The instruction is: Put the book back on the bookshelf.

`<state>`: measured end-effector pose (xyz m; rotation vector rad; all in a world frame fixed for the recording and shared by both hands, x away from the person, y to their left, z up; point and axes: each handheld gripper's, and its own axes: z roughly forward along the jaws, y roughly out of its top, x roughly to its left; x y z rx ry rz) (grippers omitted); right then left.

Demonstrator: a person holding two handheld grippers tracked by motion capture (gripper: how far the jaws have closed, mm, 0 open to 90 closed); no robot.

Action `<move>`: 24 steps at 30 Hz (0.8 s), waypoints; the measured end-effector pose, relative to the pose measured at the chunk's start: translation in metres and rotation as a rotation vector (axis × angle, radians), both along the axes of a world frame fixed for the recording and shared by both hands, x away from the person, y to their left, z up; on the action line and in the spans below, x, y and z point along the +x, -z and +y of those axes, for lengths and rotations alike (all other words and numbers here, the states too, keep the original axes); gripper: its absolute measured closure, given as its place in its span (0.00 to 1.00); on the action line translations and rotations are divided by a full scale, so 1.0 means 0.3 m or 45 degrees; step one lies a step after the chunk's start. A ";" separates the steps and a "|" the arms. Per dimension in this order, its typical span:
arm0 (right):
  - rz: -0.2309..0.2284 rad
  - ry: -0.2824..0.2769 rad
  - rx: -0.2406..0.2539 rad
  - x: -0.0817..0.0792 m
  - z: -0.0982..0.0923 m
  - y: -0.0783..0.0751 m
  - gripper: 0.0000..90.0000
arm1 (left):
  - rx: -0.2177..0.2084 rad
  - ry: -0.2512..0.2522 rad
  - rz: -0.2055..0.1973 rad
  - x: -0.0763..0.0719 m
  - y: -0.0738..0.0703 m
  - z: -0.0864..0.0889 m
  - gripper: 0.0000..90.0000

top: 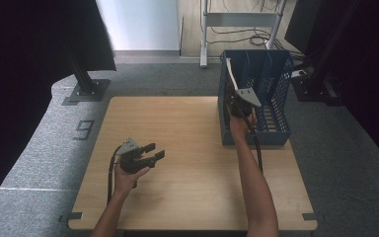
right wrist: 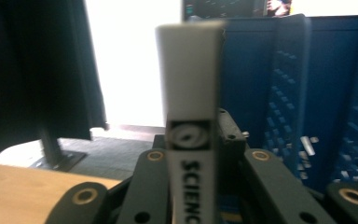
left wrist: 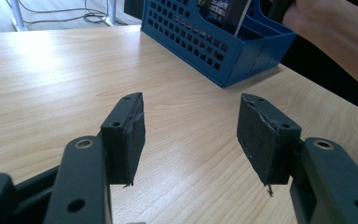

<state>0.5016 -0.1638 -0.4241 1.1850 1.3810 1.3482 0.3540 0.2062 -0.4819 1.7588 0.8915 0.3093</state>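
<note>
At the upper right of the high view a blue slotted file rack (top: 271, 106) stands on the wooden table (top: 187, 163), the right gripper (top: 238, 96) clasps a white-spined book (top: 233, 74) upright at its left slot, and the left gripper (top: 153, 153) hangs unclenched, lower left.

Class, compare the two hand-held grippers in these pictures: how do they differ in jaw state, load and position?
The left hand-held gripper has its jaws spread apart; the right hand-held gripper has its jaws closed on a book.
The left one holds nothing; the right one grips the book by its white spine.
The left one hangs over the bare wooden table; the right one is at the blue basket.
Both are black, two-jawed and hand-held.
</note>
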 end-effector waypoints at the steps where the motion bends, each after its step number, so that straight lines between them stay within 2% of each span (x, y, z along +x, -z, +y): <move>1: 0.009 -0.014 -0.005 -0.006 0.002 -0.004 0.83 | 0.003 0.004 0.000 -0.001 -0.001 -0.002 0.47; 8: 0.062 -0.051 -0.012 -0.015 -0.008 -0.003 0.80 | 0.004 0.006 -0.015 -0.006 -0.003 -0.008 0.47; 10: 0.100 -0.061 -0.026 -0.018 -0.008 0.005 0.79 | -0.005 0.005 -0.026 -0.009 -0.007 -0.007 0.47; 14: 0.124 -0.050 -0.030 -0.017 -0.009 0.020 0.81 | -0.003 0.007 -0.022 -0.008 -0.006 -0.007 0.47; 24: 0.122 -0.044 -0.057 0.003 -0.007 0.021 0.84 | -0.001 0.008 -0.015 -0.006 -0.004 -0.006 0.47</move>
